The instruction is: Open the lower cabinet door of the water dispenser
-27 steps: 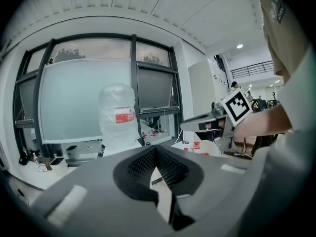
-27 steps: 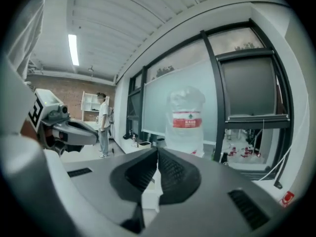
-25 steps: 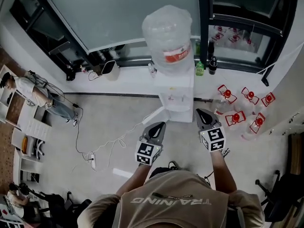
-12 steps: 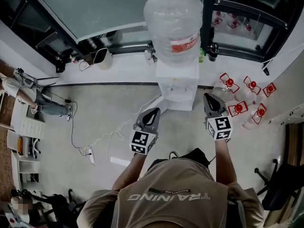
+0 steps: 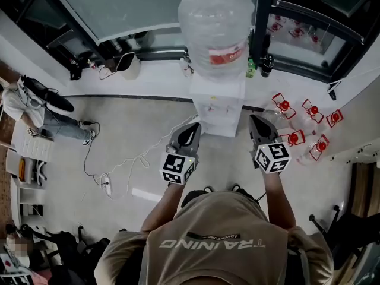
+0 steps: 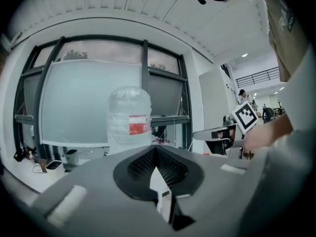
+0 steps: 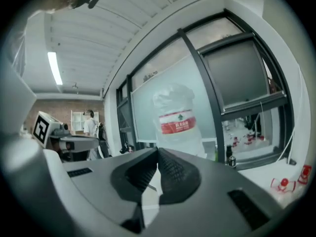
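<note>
The white water dispenser (image 5: 216, 103) stands against the window ledge with a big clear bottle (image 5: 215, 28) on top. From this steep angle its lower cabinet door is hidden. My left gripper (image 5: 192, 125) hovers just left of the dispenser's front, shut and empty. My right gripper (image 5: 255, 119) is level with it on the right, also shut with nothing in it. In the left gripper view the left gripper (image 6: 156, 148) points toward the bottle (image 6: 129, 122). The right gripper (image 7: 158, 149) likewise faces the bottle (image 7: 177, 122); the cabinet body is hidden behind the jaws.
Several red-capped empty bottles (image 5: 295, 138) lie on the floor right of the dispenser. A white cable and power strip (image 5: 106, 185) run across the floor at left. A green bottle (image 5: 250, 70) stands on the ledge. A person (image 5: 29, 108) is at the far left.
Both grippers have moved forward toward the dispenser, and the left one has also risen a little. Their jaws have stayed shut.
</note>
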